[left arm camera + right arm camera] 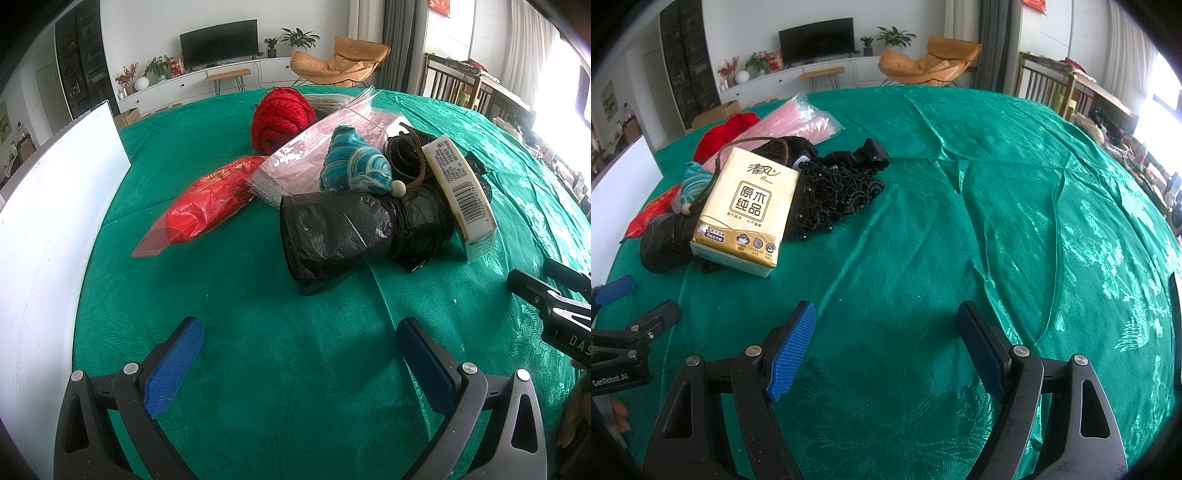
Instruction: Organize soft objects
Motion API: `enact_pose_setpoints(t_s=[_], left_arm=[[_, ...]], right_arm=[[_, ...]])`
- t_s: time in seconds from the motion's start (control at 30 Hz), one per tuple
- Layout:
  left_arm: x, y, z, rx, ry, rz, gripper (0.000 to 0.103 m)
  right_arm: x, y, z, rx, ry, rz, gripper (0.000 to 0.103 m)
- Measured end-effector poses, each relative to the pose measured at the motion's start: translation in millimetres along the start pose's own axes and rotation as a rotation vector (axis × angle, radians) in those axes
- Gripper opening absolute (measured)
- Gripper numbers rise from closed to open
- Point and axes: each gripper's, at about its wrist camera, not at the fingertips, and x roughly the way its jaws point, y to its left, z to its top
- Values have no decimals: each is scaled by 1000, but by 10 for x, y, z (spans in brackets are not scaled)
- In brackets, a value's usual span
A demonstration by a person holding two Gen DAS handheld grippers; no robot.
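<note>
Green-clothed bench (960, 184); soft goods heaped centre-left.
Tissue pack (746, 206) leans on black bag roll (332, 229), yarn (280, 118) behind; left claw (299, 354) and right claw (886, 343) gape empty, short of heap.

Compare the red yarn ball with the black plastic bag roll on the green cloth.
The red yarn ball is rounded and ribbed with strands; the black plastic bag roll is a crinkled, glossy cylinder lying on its side. The yarn ball sits at the pile's far end, the bag roll at its near end. Both rest on the green cloth, untouched by either gripper.
</note>
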Motion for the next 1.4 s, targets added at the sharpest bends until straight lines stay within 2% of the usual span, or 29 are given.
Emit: enact_pose_setpoints(t_s=[0.2, 0.3, 0.37, 0.4, 0.5, 0.57, 0.63, 0.73, 0.77, 0.8, 0.87, 0.93, 0.97, 1.0, 1.07, 1.17, 1.3, 1.4], left_arm=[[-58, -35, -77, 10, 35, -8, 103], [-148, -26, -159, 67, 141, -43, 103], [-193, 26, -174, 46, 199, -41, 103], [-260, 88, -165, 12, 202, -55, 103], [-528, 272, 28, -81, 118, -104, 103], [-638, 361, 227, -116, 65, -104, 103], [-677, 456, 528, -141, 30, -68, 103], [-463, 522, 887, -110, 47, 17, 103], [-356, 534, 947, -82, 66, 48, 101], [-133, 525, 1027, -33, 118, 87, 93], [186, 521, 1077, 28, 201, 79, 81], [410, 514, 1080, 74, 244, 83, 78], [482, 520, 1080, 90, 247, 87, 67], [505, 516, 1075, 92, 248, 85, 44], [495, 568, 1054, 52, 230, 20, 29], [314, 602, 937, -7, 182, -11, 26], [-189, 522, 460, -54, 122, -7, 26], [-425, 442, 66, -66, 117, -2, 26]], right_arm=[[-1, 0, -1, 2, 0, 1, 82], [-3, 6, -1, 1, 0, 0, 82], [-3, 4, -1, 1, 0, 0, 82], [-4, 5, -2, 1, 0, 0, 82], [-4, 6, -3, 2, 0, 1, 82], [-4, 4, -1, 2, 0, 1, 82], [-5, 7, -3, 2, 0, 1, 82], [-4, 5, -1, 2, 0, 1, 82], [-5, 5, -1, 2, 0, 1, 82], [-7, 8, -3, 3, 0, 2, 82], [-7, 7, -3, 3, -1, 6, 82], [-10, 15, -5, 5, -2, 10, 82], [-9, 12, -4, 4, -1, 9, 82], [-9, 17, -4, 3, -1, 8, 82], [-11, 16, -5, 4, -1, 9, 82], [-11, 14, -5, 4, -1, 7, 82], [-8, 22, -1, 2, 0, 7, 82], [-8, 21, -1, 2, 0, 7, 82]])
